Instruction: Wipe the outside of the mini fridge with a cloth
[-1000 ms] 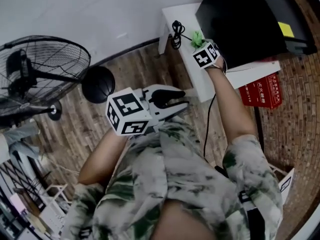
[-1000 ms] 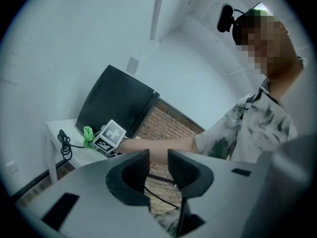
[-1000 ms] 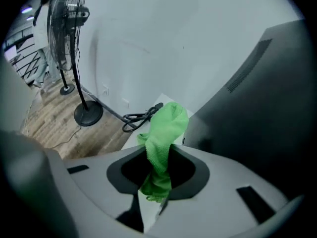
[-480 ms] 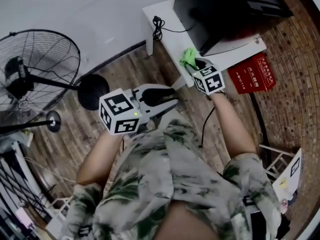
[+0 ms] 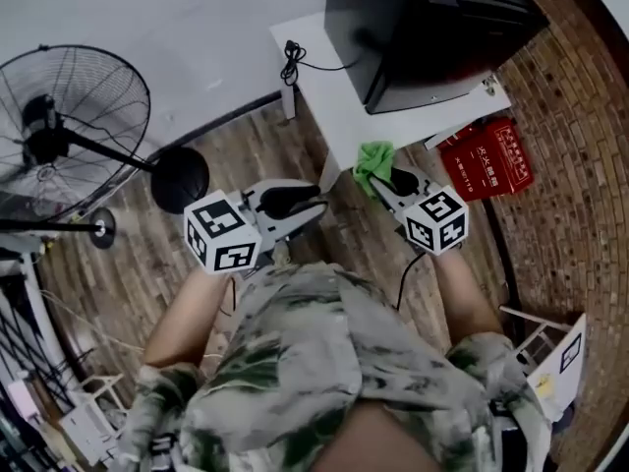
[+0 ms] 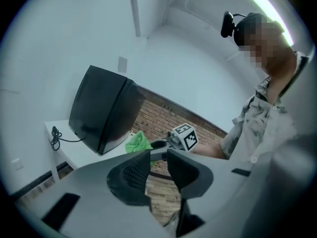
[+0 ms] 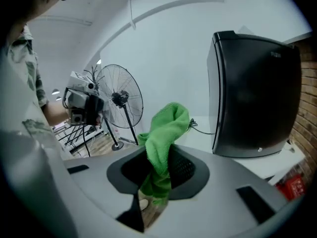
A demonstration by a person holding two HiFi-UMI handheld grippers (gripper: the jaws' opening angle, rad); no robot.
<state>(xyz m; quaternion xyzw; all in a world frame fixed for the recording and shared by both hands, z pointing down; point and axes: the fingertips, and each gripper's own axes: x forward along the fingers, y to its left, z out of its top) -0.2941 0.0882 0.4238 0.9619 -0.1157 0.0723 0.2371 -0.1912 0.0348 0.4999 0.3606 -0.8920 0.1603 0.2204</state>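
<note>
The black mini fridge [image 5: 423,28] stands on a white table [image 5: 329,106]; it also fills the right of the right gripper view [image 7: 252,93]. My right gripper [image 5: 385,177] is shut on a green cloth [image 5: 371,163], which sticks up between its jaws [image 7: 166,128]. It hovers off the table's near edge, apart from the fridge. My left gripper [image 5: 316,202] is held further left over the wooden floor. Its jaws [image 6: 158,155] stand a narrow gap apart with nothing between them. The left gripper view shows the fridge [image 6: 101,108] and the cloth [image 6: 137,144] ahead.
A standing fan [image 5: 69,116] with a round black base [image 5: 182,178] is at the left. A black cable [image 5: 292,62] lies coiled on the table beside the fridge. A red box [image 5: 486,155] sits by the brick wall at the right.
My right gripper has drawn back from the fridge's side with the cloth, past the table edge toward my body. The left gripper has kept its place in front of me.
</note>
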